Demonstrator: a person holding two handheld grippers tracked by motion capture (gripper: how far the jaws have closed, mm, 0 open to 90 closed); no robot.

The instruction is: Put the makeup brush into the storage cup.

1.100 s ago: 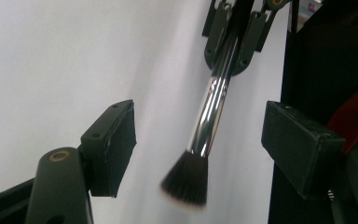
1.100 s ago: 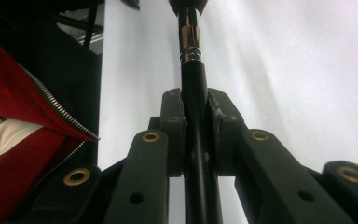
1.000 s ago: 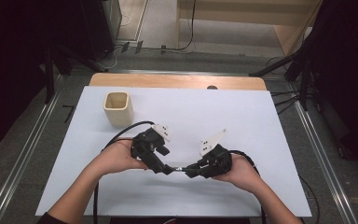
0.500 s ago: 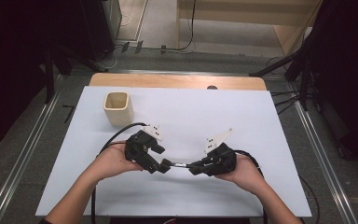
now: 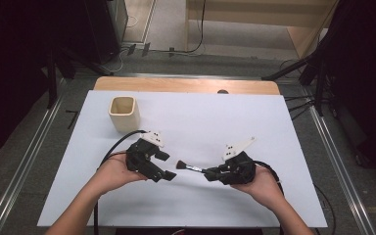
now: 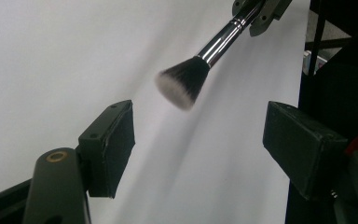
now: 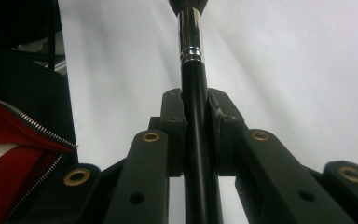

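Note:
A makeup brush (image 5: 188, 167) with a black handle, a chrome ferrule and a dark, white-tipped head is held level just above the white table. My right gripper (image 5: 208, 173) is shut on its handle; in the right gripper view the pads (image 7: 175, 121) clamp the black handle (image 7: 193, 93) from both sides. My left gripper (image 5: 167, 165) faces it from the left with its jaws wide open. In the left gripper view the brush head (image 6: 184, 84) hovers ahead of the jaws and touches neither pad (image 6: 114, 140). The gripper (image 6: 261, 9) that holds the brush shows at the top of that view.
A beige square cup (image 5: 124, 112) stands empty at the back left of the white table top (image 5: 225, 117). A wooden strip (image 5: 186, 84) runs along the far edge. Metal rails (image 5: 338, 166) flank the table, and cables trail from both grippers.
The two grippers have drawn slightly apart. The brush head, which was at the left gripper's jaws before, now stands clear of them.

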